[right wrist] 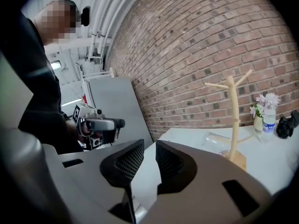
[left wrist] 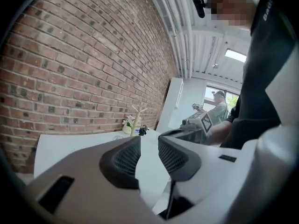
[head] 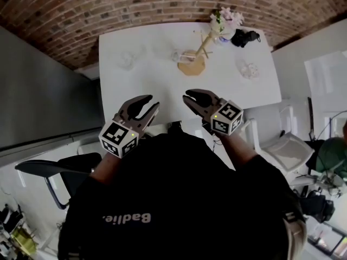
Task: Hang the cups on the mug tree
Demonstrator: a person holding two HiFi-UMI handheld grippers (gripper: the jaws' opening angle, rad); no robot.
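Observation:
The wooden mug tree (head: 193,54) stands bare at the far middle of the white table (head: 162,91); it also shows in the right gripper view (right wrist: 232,120) and, small, in the left gripper view (left wrist: 136,118). Three clear glass cups rest on the table: one at the left (head: 126,59), one beside the tree (head: 178,54) and one at the right (head: 246,68). My left gripper (head: 153,103) and right gripper (head: 186,96) hover side by side over the table's near edge, well short of the cups. In both gripper views the jaws stand a narrow gap apart, with nothing between them.
A vase of flowers (head: 225,25) and a black object (head: 244,37) sit at the table's far right corner. A dark chair (head: 49,172) stands at the near left and a white chair (head: 282,140) at the right. A brick wall runs behind the table.

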